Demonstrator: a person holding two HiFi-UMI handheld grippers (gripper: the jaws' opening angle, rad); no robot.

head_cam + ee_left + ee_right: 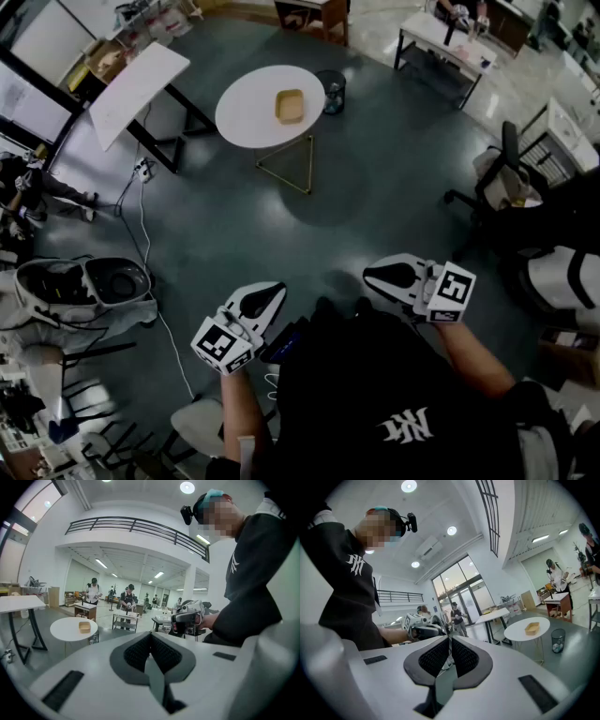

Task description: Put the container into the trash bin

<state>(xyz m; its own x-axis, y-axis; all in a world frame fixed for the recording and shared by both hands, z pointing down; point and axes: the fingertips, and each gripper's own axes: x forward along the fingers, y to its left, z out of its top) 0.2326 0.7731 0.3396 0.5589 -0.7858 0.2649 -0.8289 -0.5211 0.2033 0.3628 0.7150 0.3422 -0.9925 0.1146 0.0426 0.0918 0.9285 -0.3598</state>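
The tan container point(290, 106) sits on the round white table point(246, 120) at the far side of the floor. The dark trash bin point(333, 91) stands just beside the table's right edge. Near the person, the left gripper point(267, 295) and right gripper point(380, 274) both have their jaws closed on nothing, well apart from the table.
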